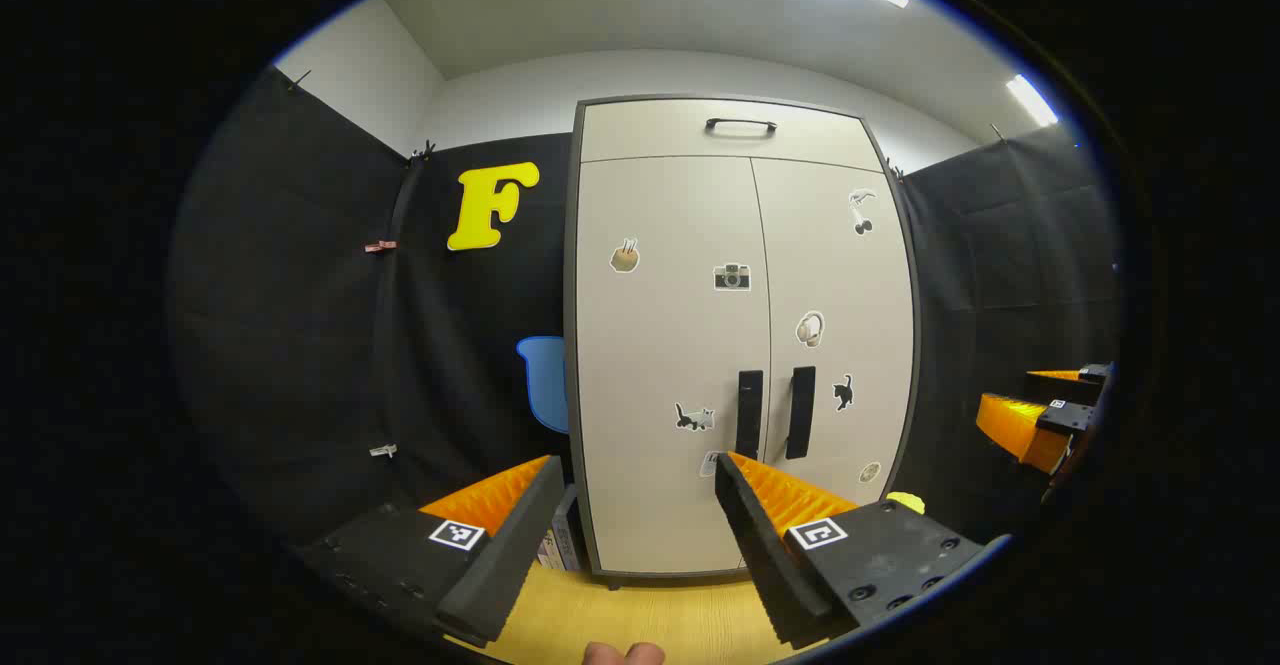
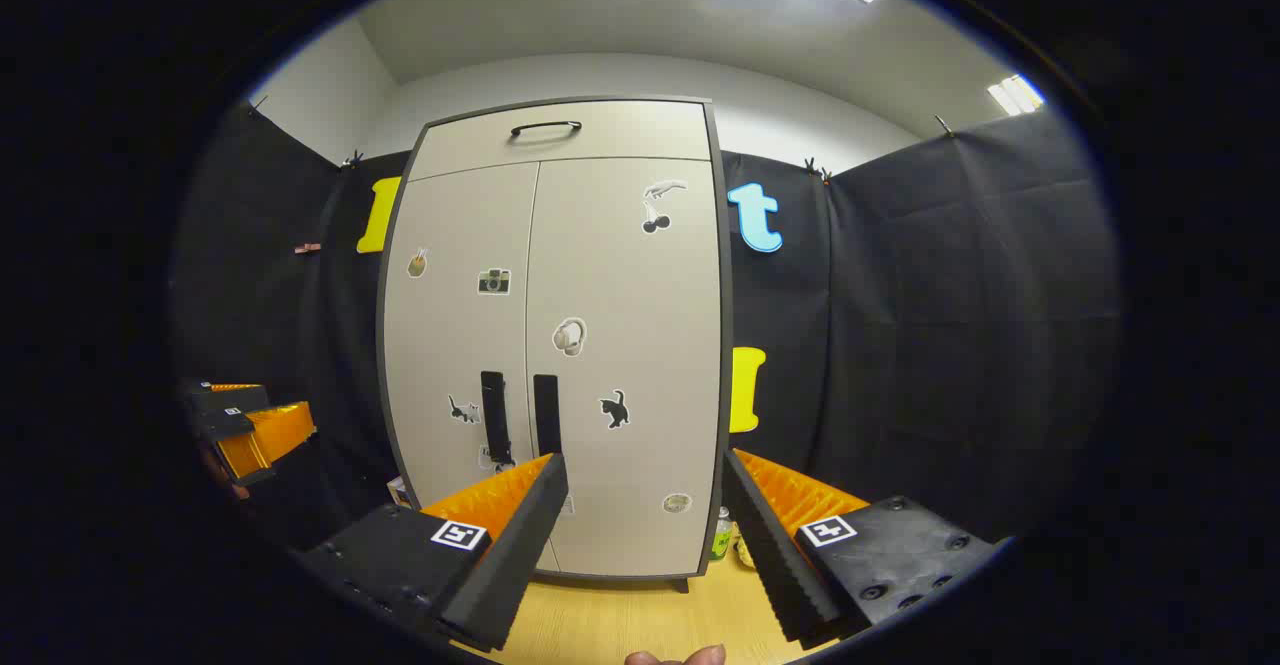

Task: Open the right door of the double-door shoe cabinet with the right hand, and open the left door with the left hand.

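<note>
Jaws apart, both grippers; shoe cabinet (image 1: 740, 335) upright, doors facing grippers.

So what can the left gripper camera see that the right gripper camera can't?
The left gripper view has a box tucked at the cabinet's left foot. The right gripper view has a green bottle at the cabinet's right foot. Both show the shoe cabinet, both doors shut, two black handles side by side, a cat sticker, a camera sticker, and the wooden floor.

A drawer (image 1: 722, 131) sits above the left door (image 1: 665, 345) and right door (image 1: 838, 325), seemingly shut.
</note>
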A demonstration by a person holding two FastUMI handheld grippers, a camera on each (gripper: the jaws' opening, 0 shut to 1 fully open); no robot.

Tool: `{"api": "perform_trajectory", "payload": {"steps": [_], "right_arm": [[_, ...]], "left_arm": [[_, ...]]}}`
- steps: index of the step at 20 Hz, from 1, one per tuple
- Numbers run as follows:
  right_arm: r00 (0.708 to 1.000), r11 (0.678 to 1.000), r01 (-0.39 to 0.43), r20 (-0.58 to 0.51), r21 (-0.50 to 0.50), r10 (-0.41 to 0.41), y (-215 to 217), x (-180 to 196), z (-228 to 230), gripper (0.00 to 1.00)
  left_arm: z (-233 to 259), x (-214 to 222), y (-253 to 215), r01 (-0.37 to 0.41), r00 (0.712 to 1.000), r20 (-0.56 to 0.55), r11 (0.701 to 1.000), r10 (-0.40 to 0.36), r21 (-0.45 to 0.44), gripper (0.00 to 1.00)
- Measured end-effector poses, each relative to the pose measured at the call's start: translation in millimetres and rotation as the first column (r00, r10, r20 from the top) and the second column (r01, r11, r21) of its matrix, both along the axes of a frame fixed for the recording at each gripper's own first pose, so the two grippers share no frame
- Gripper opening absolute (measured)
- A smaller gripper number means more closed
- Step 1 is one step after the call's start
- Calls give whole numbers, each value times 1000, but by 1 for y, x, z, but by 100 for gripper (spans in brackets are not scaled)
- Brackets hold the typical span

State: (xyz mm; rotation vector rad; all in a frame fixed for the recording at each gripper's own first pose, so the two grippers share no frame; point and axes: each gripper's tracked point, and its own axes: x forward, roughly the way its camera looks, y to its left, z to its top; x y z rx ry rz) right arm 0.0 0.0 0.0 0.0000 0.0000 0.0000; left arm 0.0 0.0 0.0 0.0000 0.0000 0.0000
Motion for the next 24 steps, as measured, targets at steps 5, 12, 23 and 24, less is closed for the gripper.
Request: {"api": "perform_trajectory", "payload": {"steps": [5, 12, 23, 24], "right_arm": [[1000, 1000, 8, -2, -7, -8, 2, 4, -1, 98], [1000, 1000, 13, -17, 11, -12, 3, 8, -6, 98], [1000, 1000, -15, -22, 21, 16, 15, 17, -5, 98], [999, 999, -24, -23, 21, 24, 18, 19, -6, 98]], "left_arm": [[-2, 3, 5, -6, 1000, -5, 1000, 6, 1, 95], [-4, 7, 8, -7, 1000, -7, 1000, 7, 1, 95], [-5, 10, 7, 8, 1000, -9, 1000, -8, 16, 95], [-6, 9, 7, 9, 1000, -12, 1000, -8, 16, 95]]}}
